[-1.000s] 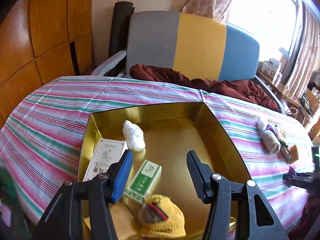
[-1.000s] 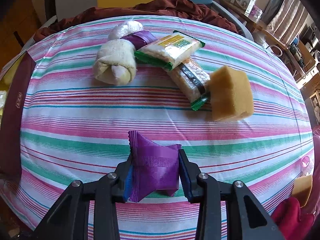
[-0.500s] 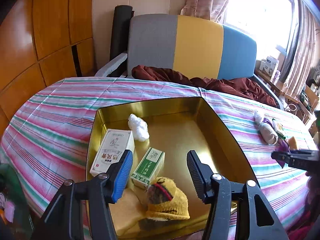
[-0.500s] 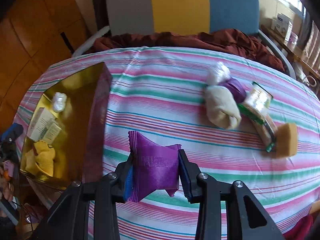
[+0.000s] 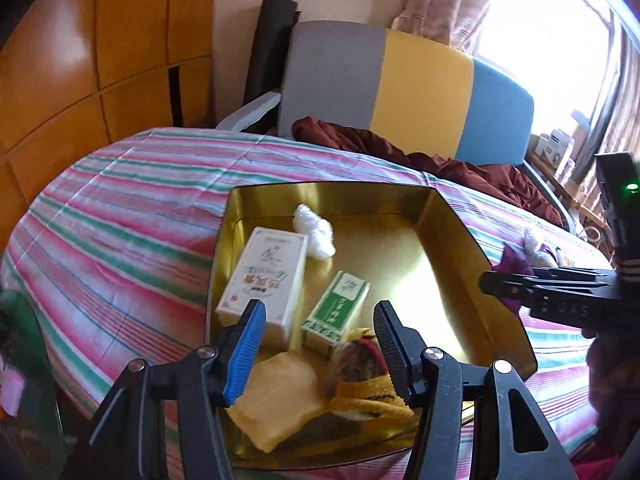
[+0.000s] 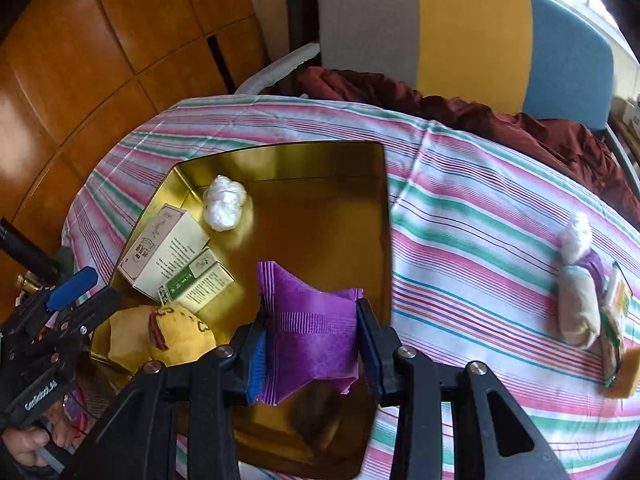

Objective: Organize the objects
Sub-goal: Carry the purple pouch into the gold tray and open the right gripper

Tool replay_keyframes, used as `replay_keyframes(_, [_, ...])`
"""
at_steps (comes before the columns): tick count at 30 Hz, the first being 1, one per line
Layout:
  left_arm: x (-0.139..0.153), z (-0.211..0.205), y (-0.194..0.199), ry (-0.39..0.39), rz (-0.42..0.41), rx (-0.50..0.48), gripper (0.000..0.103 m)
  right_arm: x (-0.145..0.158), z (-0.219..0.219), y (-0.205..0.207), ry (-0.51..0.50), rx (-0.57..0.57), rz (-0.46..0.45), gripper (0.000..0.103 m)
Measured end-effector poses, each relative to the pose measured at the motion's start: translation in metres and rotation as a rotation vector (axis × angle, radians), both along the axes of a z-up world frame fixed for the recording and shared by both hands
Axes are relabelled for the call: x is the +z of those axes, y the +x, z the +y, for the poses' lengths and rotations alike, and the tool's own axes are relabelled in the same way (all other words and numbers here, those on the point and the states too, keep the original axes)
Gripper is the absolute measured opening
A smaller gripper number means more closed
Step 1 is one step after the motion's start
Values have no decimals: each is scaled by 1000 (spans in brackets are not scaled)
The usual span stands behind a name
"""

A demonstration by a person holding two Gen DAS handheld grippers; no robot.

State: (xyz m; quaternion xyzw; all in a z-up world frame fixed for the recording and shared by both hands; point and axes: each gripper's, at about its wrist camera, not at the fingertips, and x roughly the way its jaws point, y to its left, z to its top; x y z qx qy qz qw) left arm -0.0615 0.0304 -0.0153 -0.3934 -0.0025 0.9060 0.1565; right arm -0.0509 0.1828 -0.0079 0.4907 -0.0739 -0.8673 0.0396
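Note:
A gold tray point(image 6: 320, 220) sits on the striped tablecloth. It holds a white box point(image 6: 160, 256), a green box point(image 6: 196, 284), a white wad point(image 6: 224, 202), a yellow knit toy point(image 6: 176, 340) and a yellow sponge point(image 5: 276, 400). My right gripper point(image 6: 310, 344) is shut on a purple packet point(image 6: 308, 328) and hangs above the tray's right half. The left wrist view shows that gripper point(image 5: 504, 284) coming in from the right with the packet point(image 5: 512, 260). My left gripper point(image 5: 318, 344) stands open over the tray's near end, above the knit toy point(image 5: 360, 384), with nothing between its pads.
At the right of the cloth lie a rolled cream cloth point(image 6: 578, 304), snack packets point(image 6: 618, 300) and a second yellow sponge point(image 6: 628, 372). Behind the table is a grey, yellow and blue chair point(image 6: 460, 20) with maroon fabric point(image 6: 480, 116). Wooden panels line the left.
My right gripper has carried the purple packet left, from beside the pile of snacks to above the gold tray. My left gripper has drawn back slightly toward the tray's near end, still open.

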Motion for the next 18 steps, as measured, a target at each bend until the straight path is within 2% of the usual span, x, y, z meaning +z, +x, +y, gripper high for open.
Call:
replay_keyframes(12, [-16, -37, 0, 26, -47, 84, 59, -31, -36, -50, 20, 21, -75, 39])
replay_keyframes(18, [-23, -45, 1, 30, -66, 98, 61, -44, -46, -76, -12, -3, -84, 43])
